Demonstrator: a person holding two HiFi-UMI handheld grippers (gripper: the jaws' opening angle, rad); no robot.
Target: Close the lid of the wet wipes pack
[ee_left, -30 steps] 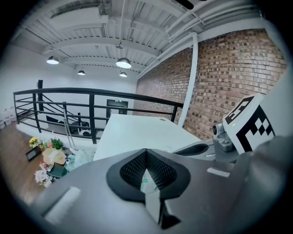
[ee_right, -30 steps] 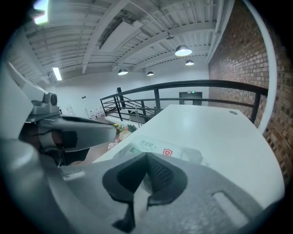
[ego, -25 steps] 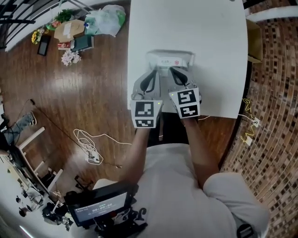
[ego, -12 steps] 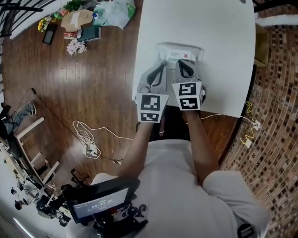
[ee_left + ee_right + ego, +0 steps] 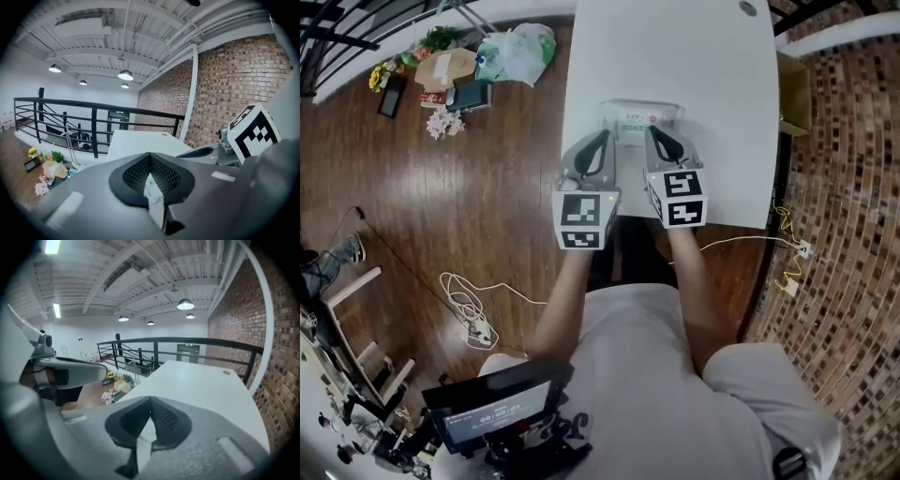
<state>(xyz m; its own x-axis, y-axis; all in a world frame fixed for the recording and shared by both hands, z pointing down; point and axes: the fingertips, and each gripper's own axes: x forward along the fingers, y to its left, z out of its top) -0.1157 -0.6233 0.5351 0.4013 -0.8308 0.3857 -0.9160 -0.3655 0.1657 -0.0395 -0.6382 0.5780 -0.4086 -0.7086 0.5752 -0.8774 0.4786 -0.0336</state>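
White wet wipes pack [image 5: 639,119] lies crosswise under both tips; left gripper [image 5: 603,138], right gripper [image 5: 652,134] closed, equally near.

matt white table [image 5: 675,56], plastic wet wipes pack [image 5: 642,117] on it; glossy wood floor [image 5: 487,187] left of the table, rough brick wall [image 5: 853,187] right.
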